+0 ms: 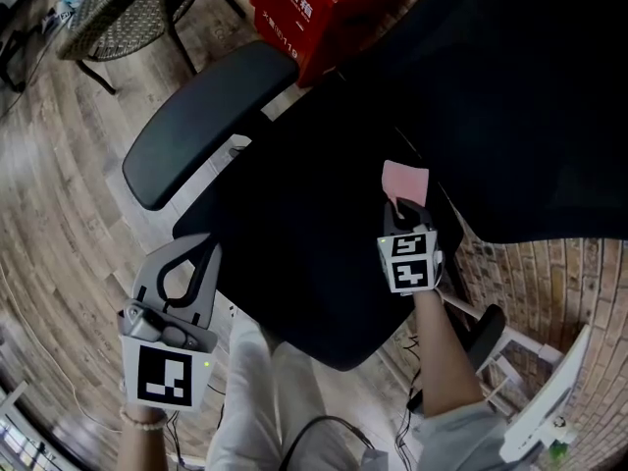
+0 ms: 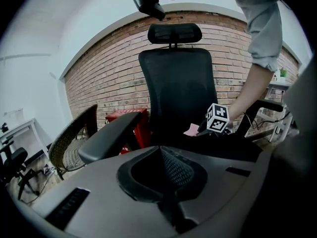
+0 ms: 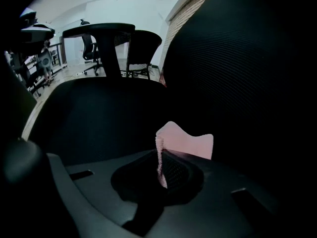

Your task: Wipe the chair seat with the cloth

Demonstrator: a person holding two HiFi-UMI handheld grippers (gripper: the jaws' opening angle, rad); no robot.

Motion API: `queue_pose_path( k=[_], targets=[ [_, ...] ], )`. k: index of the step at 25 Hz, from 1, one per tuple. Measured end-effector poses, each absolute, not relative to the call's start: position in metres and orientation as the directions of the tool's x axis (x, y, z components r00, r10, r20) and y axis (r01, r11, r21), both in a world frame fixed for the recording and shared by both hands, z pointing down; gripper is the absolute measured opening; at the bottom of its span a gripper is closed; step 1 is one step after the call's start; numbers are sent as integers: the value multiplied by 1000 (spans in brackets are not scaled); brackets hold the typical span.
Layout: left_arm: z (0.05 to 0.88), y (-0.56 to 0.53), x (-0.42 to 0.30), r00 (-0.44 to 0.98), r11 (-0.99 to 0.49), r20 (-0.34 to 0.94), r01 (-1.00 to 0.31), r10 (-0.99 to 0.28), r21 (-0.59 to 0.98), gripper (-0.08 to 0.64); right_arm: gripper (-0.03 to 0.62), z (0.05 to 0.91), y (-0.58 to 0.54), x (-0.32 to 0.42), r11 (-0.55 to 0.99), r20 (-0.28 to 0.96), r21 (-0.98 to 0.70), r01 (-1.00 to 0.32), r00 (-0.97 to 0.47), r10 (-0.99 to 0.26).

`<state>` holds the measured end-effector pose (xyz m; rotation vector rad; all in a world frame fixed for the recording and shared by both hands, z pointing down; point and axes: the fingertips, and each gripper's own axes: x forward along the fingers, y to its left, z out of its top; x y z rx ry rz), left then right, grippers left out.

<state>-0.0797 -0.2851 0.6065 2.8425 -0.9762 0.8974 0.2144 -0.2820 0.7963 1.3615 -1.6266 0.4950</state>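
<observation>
The cloth (image 1: 404, 181), a small pink piece, sits at the rear edge of the chair seat (image 1: 294, 243), towards the rear corner on the person's right and just beside the foot of the backrest (image 1: 510, 96). The right tongs (image 1: 404, 209) are clenched on its near end. In the right gripper view the fabric stands up from between the closed tips, and its free part fans out ahead towards the dark mesh. Whether it presses on the seat or is held just above it cannot be told. The black seat shows no streak or damp patch, so nothing marks which part has been wiped. Judging from the cloth's place alone, the wipe is at the rear edge, and the broad middle, the front edge and the left side are probably yet to be covered. The left tongs (image 1: 191, 258) are off the seat's front left corner, clenched on nothing, with no part in the work. Beyond are an armrest (image 1: 206, 116), a red box (image 1: 324, 3) and a wicker chair (image 1: 118, 13) on the wooden floor (image 1: 59, 184).
</observation>
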Motion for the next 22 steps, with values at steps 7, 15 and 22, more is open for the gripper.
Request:
queue_pose_path(
  k=[7,15,22],
  targets=[
    [596,-286,-76,656,-817,510,-546,-556,-187,18,49,794,-228,128,336,832,139,-931,-74,-549],
    [590,-276,-70,668,-820,498,-540,-554,-188,18,49,780,-161,30,555,832,66,-830,-261,-490],
    [590,-264,-67,666,-824,504,-533,-549,-192,18,49,780,-92,-32,749,847,4,-662,-396,-355]
  ],
)
